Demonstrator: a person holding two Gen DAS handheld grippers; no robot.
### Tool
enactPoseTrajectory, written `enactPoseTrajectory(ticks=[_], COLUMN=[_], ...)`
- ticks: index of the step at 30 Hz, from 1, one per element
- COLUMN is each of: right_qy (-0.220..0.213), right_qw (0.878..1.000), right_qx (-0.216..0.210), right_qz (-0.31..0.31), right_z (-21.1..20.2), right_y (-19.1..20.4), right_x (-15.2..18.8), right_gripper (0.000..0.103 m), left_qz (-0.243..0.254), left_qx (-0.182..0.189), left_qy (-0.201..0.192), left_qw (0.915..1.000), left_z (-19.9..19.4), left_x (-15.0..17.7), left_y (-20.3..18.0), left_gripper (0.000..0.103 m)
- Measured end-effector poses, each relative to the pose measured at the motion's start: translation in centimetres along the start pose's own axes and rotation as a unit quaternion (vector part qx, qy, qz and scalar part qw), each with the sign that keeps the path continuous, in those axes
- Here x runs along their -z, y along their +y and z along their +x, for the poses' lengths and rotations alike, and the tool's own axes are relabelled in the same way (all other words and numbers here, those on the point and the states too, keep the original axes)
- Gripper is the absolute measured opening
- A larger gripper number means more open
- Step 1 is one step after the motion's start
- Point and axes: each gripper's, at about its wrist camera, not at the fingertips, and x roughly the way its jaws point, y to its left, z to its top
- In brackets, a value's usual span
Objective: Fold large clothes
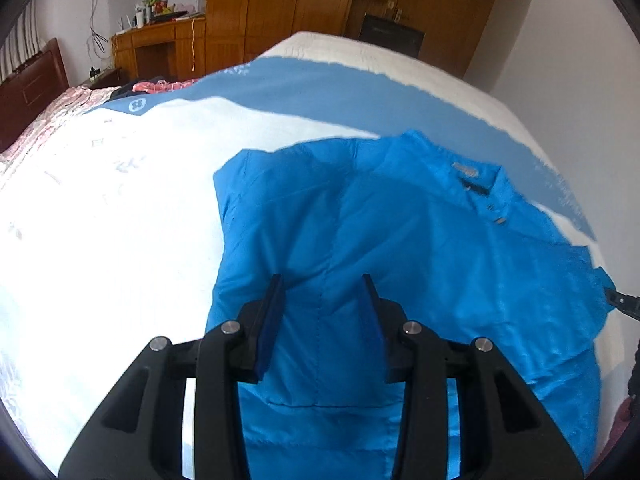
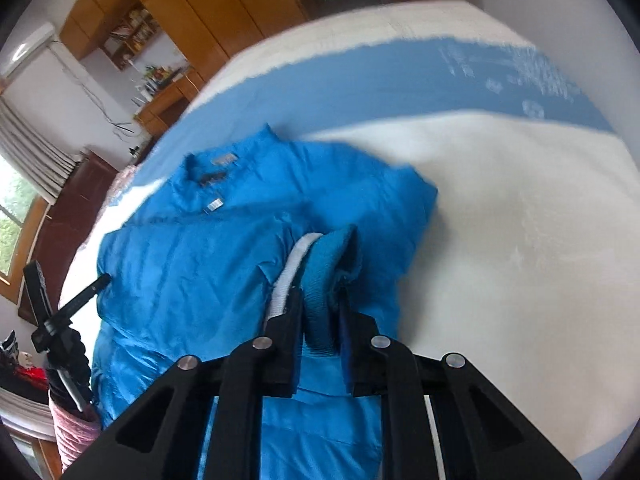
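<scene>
In the left wrist view, the left gripper is hanging over a blue jacket, its jaws standing apart with nothing between the pads; the cloth lies beneath them, and whether the tips are touching it cannot be told. The jacket is lying spread on a bed covered in white with a wide blue band, its collar pointing toward the far side. A black tip of the right gripper is showing at the jacket's right edge. Wooden wardrobes are standing behind the bed. In the right wrist view, the right gripper is pinching a knitted blue cuff between nearly closed jaws, with a white ribbed strip beside its left finger. The sleeve is lying folded over the jacket's body. The left gripper is showing at the jacket's left edge.
</scene>
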Motion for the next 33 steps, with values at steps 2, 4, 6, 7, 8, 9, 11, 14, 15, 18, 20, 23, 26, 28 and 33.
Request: enactPoseTrajectory(ticks=[2,4,6,7,8,9,11,14,15,18,20,23,26,28,33], right_qy=[0.013,0.018,0.016,0.012,0.005,-0.003,-0.039,-0.100,-0.104,-0.088,-0.080,-0.065,-0.048,-0.038,-0.050], right_qw=[1.000,1.000,1.000,1.000,1.000,1.000,0.998,0.992,0.992,0.993,0.992,0.992,0.992,0.994,0.989], right_qx=[0.005,0.005,0.009,0.016,0.021,0.024,0.038,0.062,0.048,0.021,0.033,0.049,0.062,0.052,0.083], right_qz=[0.001,0.003,0.000,-0.010,-0.015,-0.012,-0.012,-0.043,-0.053,-0.081,-0.096,-0.097,-0.095,-0.088,-0.113], right_z=[1.5,2.5,2.7,2.4,2.0,1.5,-0.5,-3.2,-3.5,-1.9,-0.1,2.8,5.1,6.3,6.9], right_y=[-0.4,-0.8,-0.7,-0.3,-0.1,0.0,0.4,2.6,3.7,7.1,8.7,9.5,8.8,7.9,8.8], right_x=[0.3,0.5,0.6,0.6,0.6,0.7,0.9,0.8,0.7,0.6,0.7,0.9,1.5,2.3,3.4], right_gripper=[0.016,0.016,0.016,0.017,0.020,0.024,0.028,0.028,0.028,0.028,0.028,0.028,0.025,0.024,0.023], left_qz=[0.004,0.015,0.020,0.018,0.013,0.011,0.011,0.022,0.025,0.043,0.050,0.057,0.075,0.083,0.086], left_qx=[-0.010,-0.018,-0.022,-0.022,-0.023,-0.025,-0.033,-0.018,-0.012,-0.006,0.001,-0.005,-0.017,-0.016,-0.019], left_qy=[0.008,0.011,0.010,0.012,0.015,0.016,0.009,-0.028,-0.031,-0.024,-0.008,0.004,0.000,-0.001,-0.002], left_qw=[0.9999,0.9997,0.9995,0.9995,0.9995,0.9995,0.9994,0.9992,0.9991,0.9988,0.9987,0.9984,0.9971,0.9964,0.9961], left_z=[0.9,1.7,1.5,1.4,1.3,1.0,-0.4,-3.1,-3.3,-2.4,-0.8,1.3,2.6,2.7,3.1], left_x=[0.2,0.7,0.8,0.7,0.6,0.5,0.3,0.0,-0.2,-0.5,-0.4,0.2,0.9,1.3,1.7], left_y=[0.0,-0.2,-0.3,-0.3,-0.3,-0.3,-0.6,-2.1,-2.8,-5.2,-6.8,-7.9,-8.3,-8.3,-8.3], left_gripper=[0.038,0.038,0.038,0.038,0.038,0.038,0.038,0.039,0.039,0.039,0.039,0.039,0.039,0.039,0.039])
